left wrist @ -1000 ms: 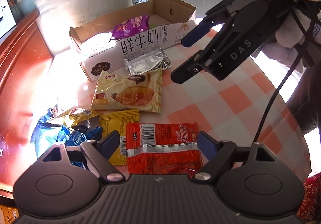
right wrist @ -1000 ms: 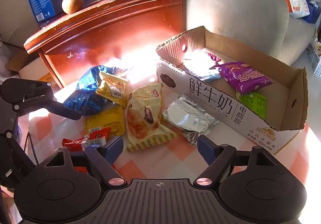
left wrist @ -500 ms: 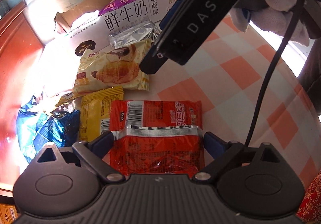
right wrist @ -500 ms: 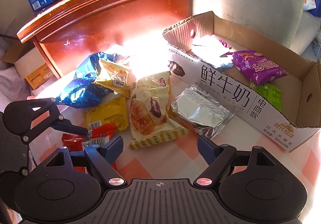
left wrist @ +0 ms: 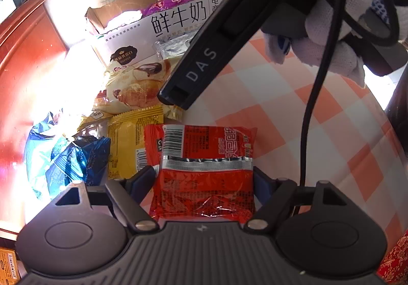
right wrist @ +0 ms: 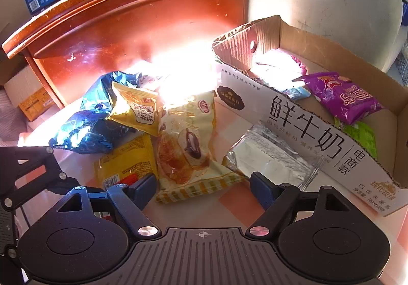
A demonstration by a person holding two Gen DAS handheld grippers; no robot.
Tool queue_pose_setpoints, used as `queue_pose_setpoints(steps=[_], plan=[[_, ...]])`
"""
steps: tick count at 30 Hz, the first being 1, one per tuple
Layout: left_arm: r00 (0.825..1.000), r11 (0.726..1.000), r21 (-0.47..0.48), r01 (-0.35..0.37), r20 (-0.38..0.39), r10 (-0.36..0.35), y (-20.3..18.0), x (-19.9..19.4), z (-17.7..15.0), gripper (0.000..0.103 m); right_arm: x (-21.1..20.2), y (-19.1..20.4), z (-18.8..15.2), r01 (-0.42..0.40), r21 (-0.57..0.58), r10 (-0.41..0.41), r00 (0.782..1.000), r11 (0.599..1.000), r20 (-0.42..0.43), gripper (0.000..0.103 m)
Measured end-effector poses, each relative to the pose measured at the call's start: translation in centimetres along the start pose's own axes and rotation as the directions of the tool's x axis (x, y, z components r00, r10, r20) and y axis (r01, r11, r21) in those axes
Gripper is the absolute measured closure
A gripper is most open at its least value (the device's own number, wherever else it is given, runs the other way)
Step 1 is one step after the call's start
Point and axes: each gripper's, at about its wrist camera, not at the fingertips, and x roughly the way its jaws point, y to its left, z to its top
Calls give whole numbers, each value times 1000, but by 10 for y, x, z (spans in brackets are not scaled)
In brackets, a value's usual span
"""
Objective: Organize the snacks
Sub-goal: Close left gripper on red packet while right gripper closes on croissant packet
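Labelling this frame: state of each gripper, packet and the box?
left gripper: jaws just closing, pads against red packet
right gripper: open, over pastry packet
cardboard box: open-topped, holds purple packet
silver packet: on table, against box
yellow packet: flat, partly under red packet

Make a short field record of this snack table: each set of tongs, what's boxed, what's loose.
left tongs: just been closing onto red packet, pads at its sides
right tongs: open, empty, above pastry packet
cardboard box: holds purple packet, green packet
loose on table: silver packet, yellow packet, blue bags
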Motion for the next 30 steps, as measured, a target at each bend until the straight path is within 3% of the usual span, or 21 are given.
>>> queue_pose_setpoints(steps=[6, 13, 23, 26, 30], plan=[[1000, 999, -27, -19, -2, 19, 3, 0, 0, 25, -2, -7, 11, -30, 55, 26, 998, 998, 60, 21], [999, 998, -57, -32, -2, 32, 8, 0, -1, 25, 23, 6, 14, -40, 63, 36, 997, 997, 65, 21], [999, 997, -54, -51, -15, 50, 3, 5, -3, 17, 33, 23, 16, -21, -43, 24, 997, 999, 72, 21], [999, 998, -58, -40, -7, 40, 3, 3, -4, 24, 36, 22, 14, -50, -29, 51, 998, 998, 39, 43], [1000, 998, -66, -23, -1, 23, 6, 2, -4, 32, 29, 16, 14, -70, -9, 70, 997, 998, 26, 49]])
